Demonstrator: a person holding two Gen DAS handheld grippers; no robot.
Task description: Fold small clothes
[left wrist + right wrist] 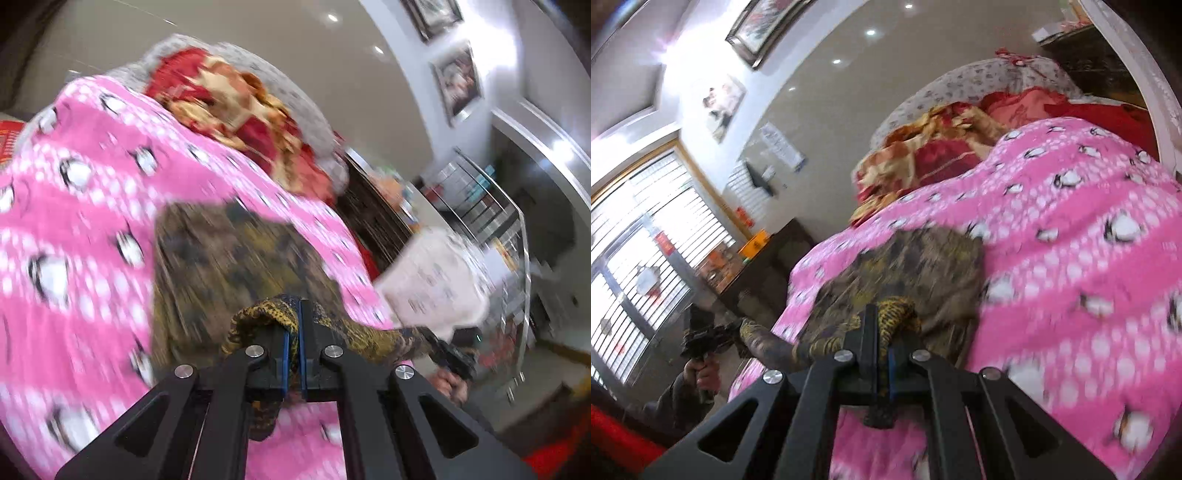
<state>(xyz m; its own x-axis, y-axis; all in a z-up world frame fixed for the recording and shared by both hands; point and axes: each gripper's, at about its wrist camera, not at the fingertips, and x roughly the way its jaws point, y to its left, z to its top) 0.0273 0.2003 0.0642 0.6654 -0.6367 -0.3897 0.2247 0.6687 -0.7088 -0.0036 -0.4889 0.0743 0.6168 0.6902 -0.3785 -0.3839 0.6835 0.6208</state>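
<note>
Crowding garment: pink quilt, red blanket.

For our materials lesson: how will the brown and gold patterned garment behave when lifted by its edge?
Probably floppy: the patterned garment bunches around the left hand-held gripper and sags between it and the right hand-held gripper. Likely light: two small pinches hold it.

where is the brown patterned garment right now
In both wrist views the brown patterned garment lies low and central on the pink penguin blanket, its near edge pinched in the left tongs and the right tongs.
</note>
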